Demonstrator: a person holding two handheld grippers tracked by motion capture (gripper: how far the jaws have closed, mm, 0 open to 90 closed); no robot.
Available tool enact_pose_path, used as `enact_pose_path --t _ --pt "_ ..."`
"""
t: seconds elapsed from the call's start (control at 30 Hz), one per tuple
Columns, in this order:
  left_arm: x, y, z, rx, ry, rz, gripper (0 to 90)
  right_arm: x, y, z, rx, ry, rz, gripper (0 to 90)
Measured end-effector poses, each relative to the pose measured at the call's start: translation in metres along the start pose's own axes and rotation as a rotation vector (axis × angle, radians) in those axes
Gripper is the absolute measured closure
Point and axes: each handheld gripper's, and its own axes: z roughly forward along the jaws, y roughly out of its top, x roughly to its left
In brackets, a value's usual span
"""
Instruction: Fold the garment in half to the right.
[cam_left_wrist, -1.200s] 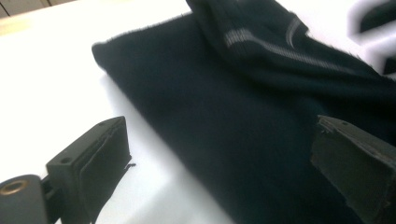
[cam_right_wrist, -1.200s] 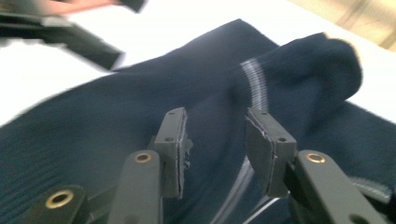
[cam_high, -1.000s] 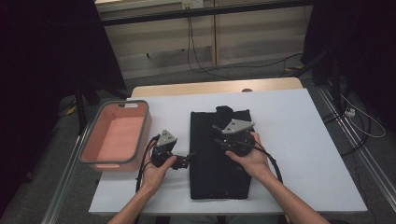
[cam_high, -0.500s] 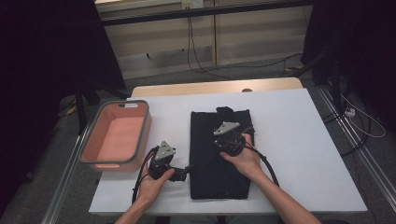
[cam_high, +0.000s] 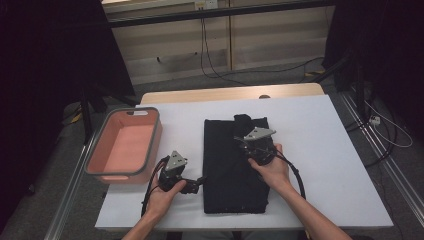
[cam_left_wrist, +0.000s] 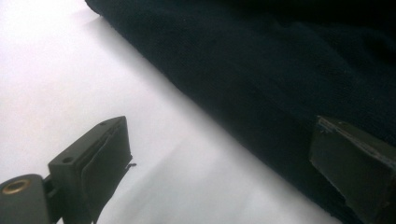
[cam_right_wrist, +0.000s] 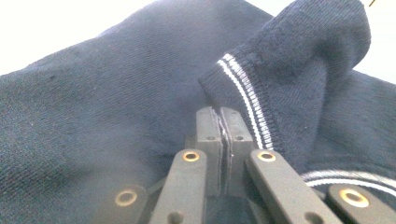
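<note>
Dark navy knitted cloth (cam_high: 234, 167), a folded garment with a ribbed cuff (cam_right_wrist: 261, 100) that carries thin white stripes, lies flat in the middle of the white surface (cam_high: 325, 150), its long side running away from the person. The right tool (cam_high: 250, 141) rests on the far part of the cloth and its jaws have just been closing; in the right gripper view they stand pressed together with a thin fold of the fabric between them, close beside the striped cuff. The left tool (cam_high: 197, 184) hovers just beside the near left edge of the cloth, its jaws wide apart, with nothing between them. I judge that the step in hand is folding: the right side is already pinched, so the next move asks the left tool to close on the near edge. A salmon pink plastic bin with a grey rim (cam_high: 95, 157) stands at the left, apart from the cloth. The high view shows the bin and both hands; the right gripper view gives the stripes and the pinch, and the left gripper view the open jaws.
</note>
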Motion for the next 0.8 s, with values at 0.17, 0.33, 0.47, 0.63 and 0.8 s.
enact_pose_path --t 0.17,0.33,0.47,0.63,0.8 --pt "0.0 0.0 0.0 0.004 0.001 -0.001 5.6 -0.006 -0.003 -0.009 -0.027 -0.012 0.018 87.6" --pt "-0.001 -0.001 0.002 0.012 0.0 0.007 5.6 -0.019 -0.012 -0.021 -0.05 -0.039 0.046 87.6" --pt "-0.001 -0.001 0.002 0.015 -0.001 0.002 5.3 -0.03 -0.016 -0.032 -0.064 -0.059 0.075 87.5" --pt "-0.002 -0.001 0.002 0.016 -0.006 0.008 5.3 -0.039 -0.025 -0.037 -0.043 -0.086 0.095 87.5" --pt "-0.003 -0.001 0.003 0.017 -0.015 0.011 5.3 -0.051 -0.033 -0.041 -0.026 -0.108 0.118 87.6"
